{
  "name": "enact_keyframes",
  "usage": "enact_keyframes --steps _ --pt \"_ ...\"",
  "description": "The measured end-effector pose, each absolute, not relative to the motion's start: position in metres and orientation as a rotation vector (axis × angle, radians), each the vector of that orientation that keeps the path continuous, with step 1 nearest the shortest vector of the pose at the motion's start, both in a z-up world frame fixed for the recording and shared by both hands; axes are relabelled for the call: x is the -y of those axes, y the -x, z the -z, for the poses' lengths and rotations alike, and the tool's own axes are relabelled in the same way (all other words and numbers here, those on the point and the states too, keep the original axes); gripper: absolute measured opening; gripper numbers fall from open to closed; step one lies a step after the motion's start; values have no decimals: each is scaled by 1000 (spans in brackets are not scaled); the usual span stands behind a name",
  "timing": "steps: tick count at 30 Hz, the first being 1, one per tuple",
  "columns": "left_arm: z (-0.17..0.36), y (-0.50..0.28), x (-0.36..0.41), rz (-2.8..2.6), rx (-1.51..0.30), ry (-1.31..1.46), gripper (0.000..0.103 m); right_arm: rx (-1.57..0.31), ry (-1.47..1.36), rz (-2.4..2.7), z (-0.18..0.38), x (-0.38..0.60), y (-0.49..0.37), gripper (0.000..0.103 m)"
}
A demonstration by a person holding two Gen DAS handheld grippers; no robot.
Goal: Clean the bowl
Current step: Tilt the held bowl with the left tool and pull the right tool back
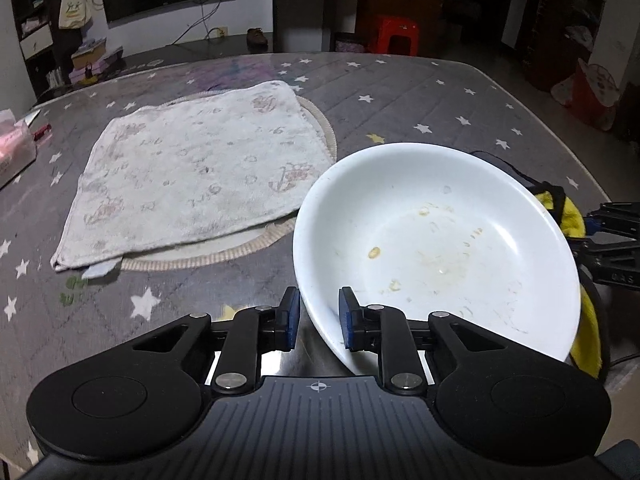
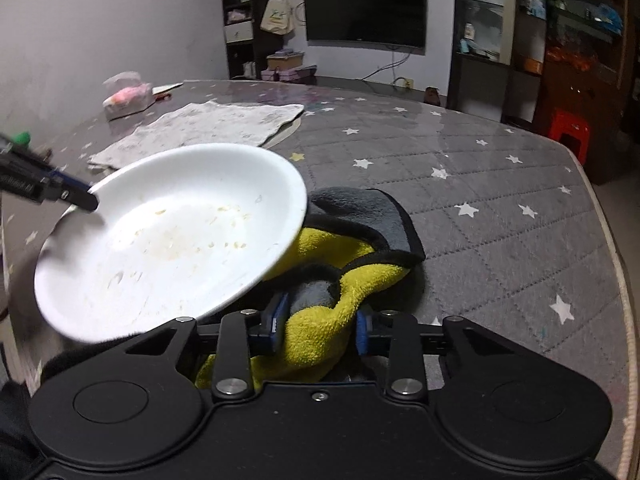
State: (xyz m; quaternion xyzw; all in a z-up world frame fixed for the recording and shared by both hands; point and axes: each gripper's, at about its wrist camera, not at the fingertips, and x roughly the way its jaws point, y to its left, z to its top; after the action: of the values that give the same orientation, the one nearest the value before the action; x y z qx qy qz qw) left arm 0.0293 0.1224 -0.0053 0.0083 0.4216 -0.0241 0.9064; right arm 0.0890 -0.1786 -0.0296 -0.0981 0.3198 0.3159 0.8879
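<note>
A white bowl (image 1: 440,240) smeared with food residue is held tilted above the star-patterned table (image 1: 400,92). My left gripper (image 1: 319,318) is shut on its near rim, one blue pad inside the bowl and one outside. In the right wrist view the bowl (image 2: 172,240) hangs at the left, with the left gripper (image 2: 86,200) clamped on its far-left rim. A yellow and grey cloth (image 2: 320,248) lies bunched on the table under the bowl's right edge. My right gripper (image 2: 320,328) is shut on a yellow fold of it. The cloth (image 1: 576,216) and right gripper (image 1: 612,240) peek out behind the bowl.
A pale printed towel (image 1: 192,168) lies spread over a round mat (image 1: 326,128) to the left of the bowl. A pink tissue pack (image 2: 128,98) sits at the table's far-left edge. Beyond the table are a wall TV, shelves and a red stool (image 2: 568,132).
</note>
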Motion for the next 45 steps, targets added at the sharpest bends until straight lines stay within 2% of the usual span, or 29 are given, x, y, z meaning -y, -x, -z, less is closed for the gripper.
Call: enact_keyframes --steps 11,27,35,45 --pt "10 -66 -101 79 -855 -129 19 -626 292 -726 26 183 -56 34" --pt "9 -101 -92 104 -848 -164 20 -495 428 -763 28 176 -104 34" --pt "10 -143 -77 78 -818 -207 24 -472 490 -729 29 171 -132 34" --pt "10 -176 -62 63 -806 -254 27 -446 534 -749 34 177 -107 33"
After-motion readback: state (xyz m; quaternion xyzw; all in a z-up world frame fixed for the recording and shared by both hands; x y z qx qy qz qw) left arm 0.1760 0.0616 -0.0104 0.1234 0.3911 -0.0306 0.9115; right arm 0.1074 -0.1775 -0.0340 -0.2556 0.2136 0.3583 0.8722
